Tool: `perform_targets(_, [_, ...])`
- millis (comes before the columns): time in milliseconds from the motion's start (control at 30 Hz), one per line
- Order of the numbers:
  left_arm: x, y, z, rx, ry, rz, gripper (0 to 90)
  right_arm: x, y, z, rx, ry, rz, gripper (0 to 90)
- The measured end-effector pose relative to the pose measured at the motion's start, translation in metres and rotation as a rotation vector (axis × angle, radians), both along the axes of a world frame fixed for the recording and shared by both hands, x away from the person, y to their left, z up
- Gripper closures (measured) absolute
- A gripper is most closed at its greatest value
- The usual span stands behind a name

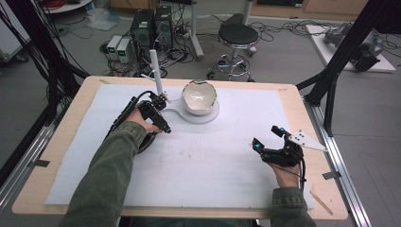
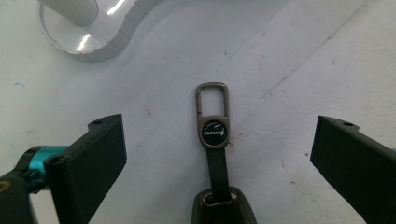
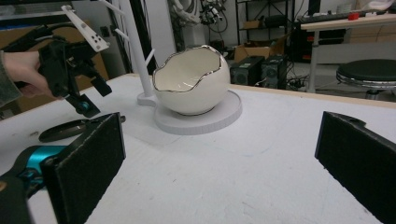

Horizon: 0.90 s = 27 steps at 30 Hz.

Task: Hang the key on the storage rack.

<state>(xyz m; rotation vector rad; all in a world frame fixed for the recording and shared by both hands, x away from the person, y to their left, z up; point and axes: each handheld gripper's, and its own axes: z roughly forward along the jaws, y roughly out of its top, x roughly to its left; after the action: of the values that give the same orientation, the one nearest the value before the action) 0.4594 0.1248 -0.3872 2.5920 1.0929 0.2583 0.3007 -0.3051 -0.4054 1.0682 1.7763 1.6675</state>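
1. High view: the person's left forearm, in an olive sleeve, reaches forward over the white table cover [image 1: 198, 165]. The left hand holds the left gripper [image 1: 163, 124] pointed down at the sheet, close to the white stand base [image 1: 215, 113]. An egg-shaped white bowl [image 1: 199, 97] with a jagged rim sits on that base, and a white post [image 1: 156, 71] rises beside it. The right hand [image 1: 286, 172] rests near the table's right edge, holding the right gripper [image 1: 265, 138] low, its jaws spread and aimed toward the table's centre

2. Left gripper view: the camera looks straight down on the sheet. Both black jaws stand wide apart, gripping nothing. Between them lies a key fob [image 2: 215, 140] with a dark strap, a round badge and a metal clasp loop; it touches neither jaw. The stand's base edge shows at upper left

3. Right gripper view: the jaws are spread wide with nothing between them. Ahead, the bowl sits upright on its round base. At left, the other hand holds the left gripper angled downward just above the dark key fob [image 3: 65, 129] lying flat on the sheet
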Motion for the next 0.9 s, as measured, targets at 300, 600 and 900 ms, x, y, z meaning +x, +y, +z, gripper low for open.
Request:
perform_targets(300, [0.009,0.005,-0.008,-0.023,0.071,0.016,25.9,0.002,0.003,-0.002,-0.031,0.013,0.007,0.7])
perform_targets(600, [0.015,0.004,-0.015,-0.028,0.075,0.009,44.2,0.002,0.003,-0.002,-0.023,0.016,0.01,0.7])
perform_targets(900, [0.019,-0.005,-0.019,0.036,0.112,-0.028,64.1,0.003,0.001,-0.002,-0.02,0.013,0.005,0.7])
